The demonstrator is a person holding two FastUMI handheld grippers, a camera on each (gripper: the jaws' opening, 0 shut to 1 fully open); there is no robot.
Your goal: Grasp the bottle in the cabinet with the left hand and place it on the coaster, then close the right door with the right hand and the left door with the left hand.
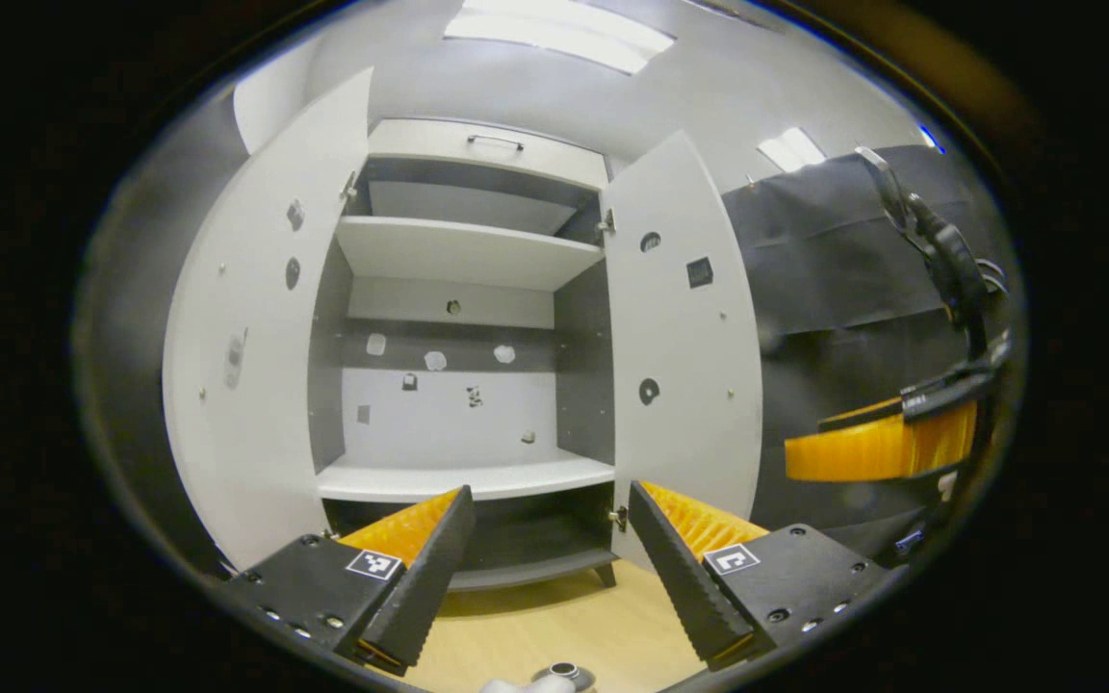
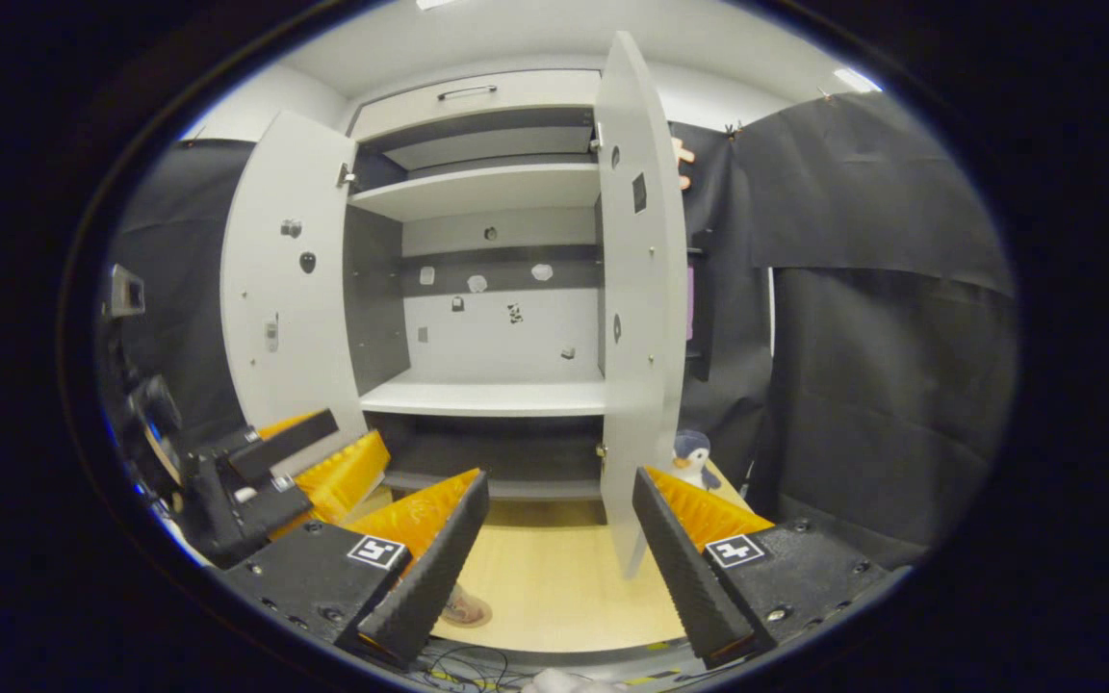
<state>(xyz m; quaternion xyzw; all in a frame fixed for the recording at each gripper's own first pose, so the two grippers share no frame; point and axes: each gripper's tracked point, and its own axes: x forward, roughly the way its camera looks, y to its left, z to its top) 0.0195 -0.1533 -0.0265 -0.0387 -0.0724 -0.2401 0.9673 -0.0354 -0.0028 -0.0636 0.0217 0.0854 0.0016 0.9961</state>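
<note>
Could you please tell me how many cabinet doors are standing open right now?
2. The left door is swung wide at the cabinet's left side; the right door stands open at its right side, nearly edge-on in the right gripper view. An upper drawer front is shut.

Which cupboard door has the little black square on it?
The right door has it, a small black square near its top on the inside face. The left door carries only small round and grey marks, no black square.

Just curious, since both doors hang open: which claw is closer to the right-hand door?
Right. The right claw faces the edge of the right door; the left claw sits toward the left door.
</note>
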